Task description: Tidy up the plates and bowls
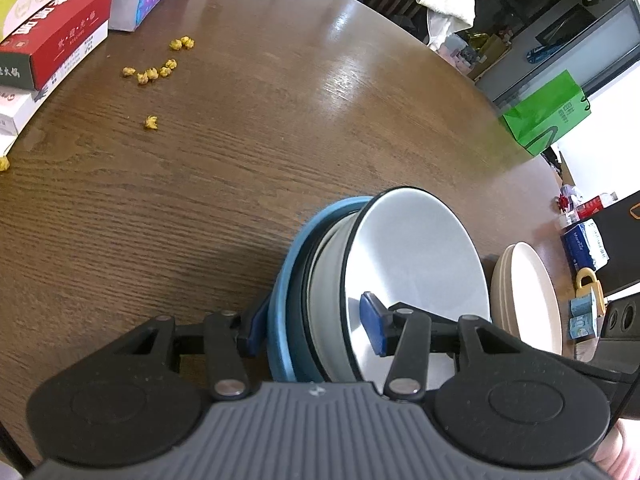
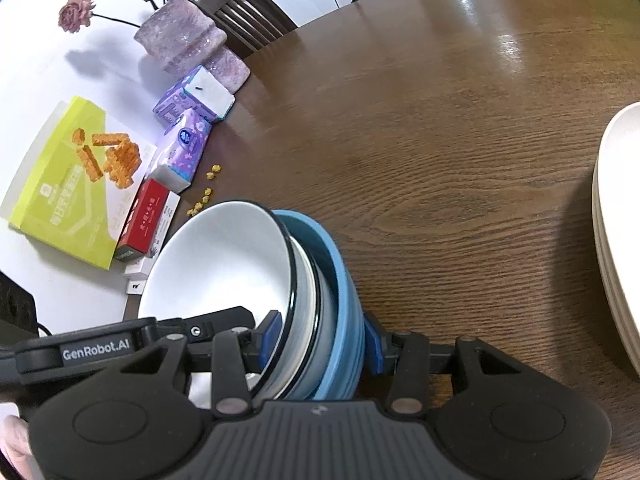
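Nested bowls (image 1: 400,280), white inside blue, held tilted above the table (image 1: 240,160) near its edge beside the plates (image 1: 528,296): left gripper (image 1: 316,328) and right gripper (image 2: 320,340) both clamp the rims; the stack looks rigid, glossy, breakable and heavy, best gripped rim-wise.

Left wrist view: mounted behind the left tool (image 1: 316,326), facing forward and steeply down over the bench (image 1: 240,152); very close to the bowls (image 1: 384,288).
Right wrist view: mounted behind the right tool (image 2: 320,340), facing forward and steeply down; equally close to the bowls (image 2: 256,280).
Shared ground: same bowls seen from opposite sides, plates (image 1: 528,296) (image 2: 620,220), boxes (image 1: 60,36) (image 2: 148,220), yellow crumbs (image 1: 152,72) (image 2: 204,196).
Left-only edge: green bag (image 1: 544,116) beyond the bench.
Right-only edge: vase (image 2: 180,36), chair (image 2: 248,12).
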### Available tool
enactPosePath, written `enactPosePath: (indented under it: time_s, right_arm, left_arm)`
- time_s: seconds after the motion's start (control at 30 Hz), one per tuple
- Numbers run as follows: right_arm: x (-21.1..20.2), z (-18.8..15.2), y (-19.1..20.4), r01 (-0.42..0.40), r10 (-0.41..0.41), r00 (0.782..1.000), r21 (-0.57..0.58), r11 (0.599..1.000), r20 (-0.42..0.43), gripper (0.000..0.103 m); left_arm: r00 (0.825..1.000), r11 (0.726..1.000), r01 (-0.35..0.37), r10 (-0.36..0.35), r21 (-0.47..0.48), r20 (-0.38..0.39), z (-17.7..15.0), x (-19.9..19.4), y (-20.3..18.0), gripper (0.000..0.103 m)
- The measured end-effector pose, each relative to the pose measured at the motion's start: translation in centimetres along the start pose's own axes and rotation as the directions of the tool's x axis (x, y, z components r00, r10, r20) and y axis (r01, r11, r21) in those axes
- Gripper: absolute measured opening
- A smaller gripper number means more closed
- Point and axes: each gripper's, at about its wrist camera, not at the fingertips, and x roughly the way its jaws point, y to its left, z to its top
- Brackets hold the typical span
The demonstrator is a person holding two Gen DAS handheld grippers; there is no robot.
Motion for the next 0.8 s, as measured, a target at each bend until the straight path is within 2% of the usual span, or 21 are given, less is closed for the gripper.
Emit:
enactPosePath:
  time_s: [0.27,0.33,0.4,0.53,0.63,0.73,0.8]
  right_arm:
    - [0.1,0.0,-0.1,-0.001,0.001,1.0,0.005,1.0,-0.027,0.044]
    - [0.1,0.2,-0.1,-0.001,0.002,0.999,0.009,1.0,-0.043,0.044]
    - [0.4,0.4,-0.1,0.003,-0.002,0.997,0.019,1.0,-0.076,0.045]
    - [0.7,0.7,-0.1,0.017,-0.01,0.992,0.049,0.999,-0.127,0.047]
    - [1.0,0.7,-0.2,0.02,-0.009,0.989,0.071,0.997,-0.148,0.05]
    - [1.1,0.5,-0.3,0.023,-0.011,0.988,0.08,0.997,-0.154,0.056]
    - [1.1,0.5,-0.3,0.02,-0.006,0.988,0.086,0.996,-0.153,0.056]
  left_arm:
    - [0.999,1.0,0.011,-0.01,0.011,-0.035,0.3,0.1,0.0,0.049]
    - [0.998,1.0,0.014,-0.013,0.016,-0.058,0.6,0.2,-0.1,0.054]
    - [0.996,1.0,0.016,-0.015,0.019,-0.085,0.9,0.4,-0.2,0.065]
    - [0.991,1.0,0.001,0.001,0.018,-0.137,1.6,1.1,-0.1,0.068]
    - [0.988,1.0,0.008,-0.01,-0.014,-0.156,1.9,1.5,0.5,0.069]
    - [0.987,1.0,0.018,-0.021,-0.024,-0.16,2.0,1.6,0.5,0.065]
    - [0.986,0.998,0.04,-0.046,-0.04,-0.16,2.1,1.6,0.8,0.055]
